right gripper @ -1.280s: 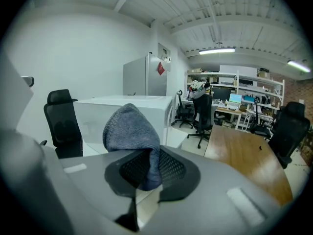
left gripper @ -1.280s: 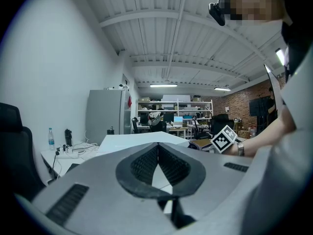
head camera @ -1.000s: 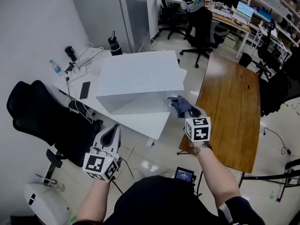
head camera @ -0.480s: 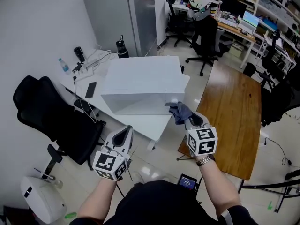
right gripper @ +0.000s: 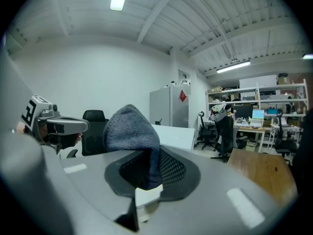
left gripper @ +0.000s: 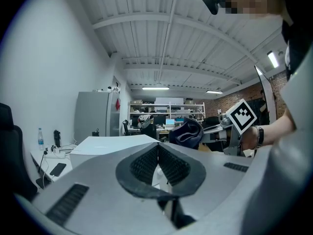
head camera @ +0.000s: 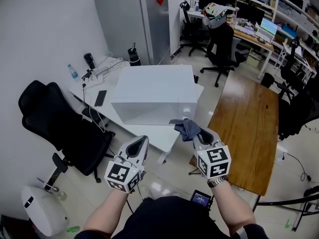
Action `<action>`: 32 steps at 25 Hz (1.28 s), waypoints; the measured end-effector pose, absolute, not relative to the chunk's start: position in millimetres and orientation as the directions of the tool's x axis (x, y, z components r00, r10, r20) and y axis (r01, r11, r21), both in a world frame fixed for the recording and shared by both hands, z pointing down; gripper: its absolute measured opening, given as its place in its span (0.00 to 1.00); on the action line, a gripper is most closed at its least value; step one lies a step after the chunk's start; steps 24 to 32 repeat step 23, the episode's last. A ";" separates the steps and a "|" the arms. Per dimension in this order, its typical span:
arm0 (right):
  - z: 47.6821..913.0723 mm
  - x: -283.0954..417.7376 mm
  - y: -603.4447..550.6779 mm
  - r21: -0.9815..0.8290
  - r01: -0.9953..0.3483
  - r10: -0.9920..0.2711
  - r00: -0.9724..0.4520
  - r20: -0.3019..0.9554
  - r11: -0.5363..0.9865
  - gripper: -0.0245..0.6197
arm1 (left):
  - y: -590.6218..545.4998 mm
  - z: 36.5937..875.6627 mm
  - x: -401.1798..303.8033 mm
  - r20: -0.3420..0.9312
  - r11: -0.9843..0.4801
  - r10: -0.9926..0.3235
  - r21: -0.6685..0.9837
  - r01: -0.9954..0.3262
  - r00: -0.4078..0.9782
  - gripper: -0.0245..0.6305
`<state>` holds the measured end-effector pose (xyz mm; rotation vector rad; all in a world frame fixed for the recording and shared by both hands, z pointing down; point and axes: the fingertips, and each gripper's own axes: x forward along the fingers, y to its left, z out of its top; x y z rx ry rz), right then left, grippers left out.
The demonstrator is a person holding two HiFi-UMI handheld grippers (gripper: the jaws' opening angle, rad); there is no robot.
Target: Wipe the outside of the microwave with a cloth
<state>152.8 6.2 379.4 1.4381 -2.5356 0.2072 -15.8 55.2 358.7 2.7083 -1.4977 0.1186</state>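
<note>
The white box-shaped microwave [head camera: 152,91] stands on a white table [head camera: 154,133]. My right gripper [head camera: 198,135] is shut on a blue-grey cloth [head camera: 186,128], which hangs just in front of the microwave's lower front right corner; contact cannot be made out. In the right gripper view the cloth [right gripper: 132,131] bulges up from between the jaws, with the microwave [right gripper: 172,134] behind it. My left gripper [head camera: 141,143] is shut and empty, low in front of the table's near edge. In the left gripper view the microwave [left gripper: 110,143] lies ahead and the cloth [left gripper: 187,131] to the right.
A black office chair [head camera: 55,118] stands left of the table. A phone [head camera: 100,97], cables and bottles lie on the table's left end. A wooden table [head camera: 244,123] is to the right. A steel fridge [head camera: 134,21] stands behind, with desks and chairs beyond.
The right gripper with the cloth has drawn down and back from the microwave's front right corner. The left gripper has risen toward the table edge. The head view has shifted.
</note>
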 end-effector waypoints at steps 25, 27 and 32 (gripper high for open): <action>363.2 127.4 16.6 0.006 -0.817 -0.797 -0.562 0.220 0.577 0.11 | 53.8 356.6 -19.1 0.077 -0.518 -0.853 -0.004 -0.856 0.516 0.05; 363.2 127.4 16.6 0.006 -0.817 -0.797 -0.562 0.220 0.577 0.11 | 53.8 356.6 -19.1 0.077 -0.518 -0.853 -0.004 -0.856 0.516 0.05; 363.2 127.4 16.6 0.006 -0.817 -0.797 -0.562 0.220 0.577 0.11 | 53.8 356.6 -19.1 0.077 -0.518 -0.853 -0.004 -0.856 0.516 0.05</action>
